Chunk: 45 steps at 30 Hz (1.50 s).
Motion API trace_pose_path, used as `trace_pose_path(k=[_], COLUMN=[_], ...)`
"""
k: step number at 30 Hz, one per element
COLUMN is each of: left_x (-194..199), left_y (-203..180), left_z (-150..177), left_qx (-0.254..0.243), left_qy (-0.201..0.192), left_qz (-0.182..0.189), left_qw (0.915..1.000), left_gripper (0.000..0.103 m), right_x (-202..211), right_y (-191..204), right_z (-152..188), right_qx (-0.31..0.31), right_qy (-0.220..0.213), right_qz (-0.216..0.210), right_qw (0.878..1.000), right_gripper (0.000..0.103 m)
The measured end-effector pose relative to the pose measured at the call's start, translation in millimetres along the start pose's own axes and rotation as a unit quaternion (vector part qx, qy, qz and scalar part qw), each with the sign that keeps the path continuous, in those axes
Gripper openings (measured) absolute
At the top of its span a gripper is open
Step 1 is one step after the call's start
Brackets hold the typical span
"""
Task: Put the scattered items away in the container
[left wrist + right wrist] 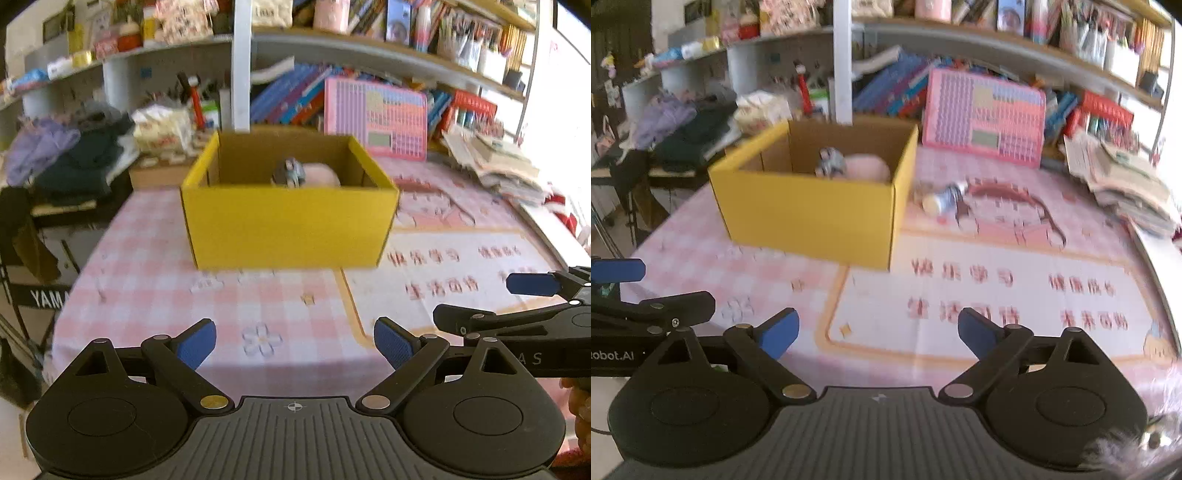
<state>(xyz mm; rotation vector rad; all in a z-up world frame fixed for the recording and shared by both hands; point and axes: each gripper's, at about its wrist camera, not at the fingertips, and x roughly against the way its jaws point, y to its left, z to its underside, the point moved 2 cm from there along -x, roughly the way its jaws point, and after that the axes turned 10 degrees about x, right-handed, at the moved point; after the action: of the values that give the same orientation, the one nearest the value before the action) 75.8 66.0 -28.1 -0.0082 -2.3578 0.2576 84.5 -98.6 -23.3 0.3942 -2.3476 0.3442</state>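
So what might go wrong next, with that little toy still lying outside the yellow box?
1. The small toy lies close to the yellow box wall, so a finger of the open right gripper might bump the box and shift it.
2. The toy looks rounded, so it may roll or slip from the pads.
3. The open left gripper hovers close beside the right; they might collide.

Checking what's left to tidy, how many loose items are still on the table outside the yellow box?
1: a small toy lying just right of the yellow box. Others may hide behind the box.
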Motion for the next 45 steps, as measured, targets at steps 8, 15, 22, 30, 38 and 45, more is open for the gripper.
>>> trace_pose_path(k=[8,15,22,30,38,45], left_x=[-9,-12,-12,-16,-26,-33], left_y=[-2,-17,-30,-38,-51,-69], left_z=[14,17,19,17,8,-2], left_qx=[0.013,-0.001,-0.024,-0.034,-0.036,-0.043], left_qy=[0.049,0.06,0.062,0.063,0.065,0.057], left_qz=[-0.007,0.004,0.015,0.027,0.054,0.084], left_qw=[0.9987,0.9982,0.9977,0.997,0.9958,0.9939], left_gripper=[0.094,0.094,0.094,0.094,0.094,0.094], right_x=[-1,7,11,7,-1,-9], right_y=[-8,-19,-27,-33,-47,-69], right_z=[18,27,30,27,19,14], right_qx=[-0.01,-0.019,-0.029,-0.031,-0.028,-0.037], right_qy=[0.04,0.045,0.043,0.044,0.042,0.045], right_qz=[0.005,0.021,0.031,0.036,0.048,0.062], right_qw=[0.999,0.999,0.998,0.998,0.998,0.996], right_gripper=[0.098,0.1,0.1,0.1,0.1,0.1])
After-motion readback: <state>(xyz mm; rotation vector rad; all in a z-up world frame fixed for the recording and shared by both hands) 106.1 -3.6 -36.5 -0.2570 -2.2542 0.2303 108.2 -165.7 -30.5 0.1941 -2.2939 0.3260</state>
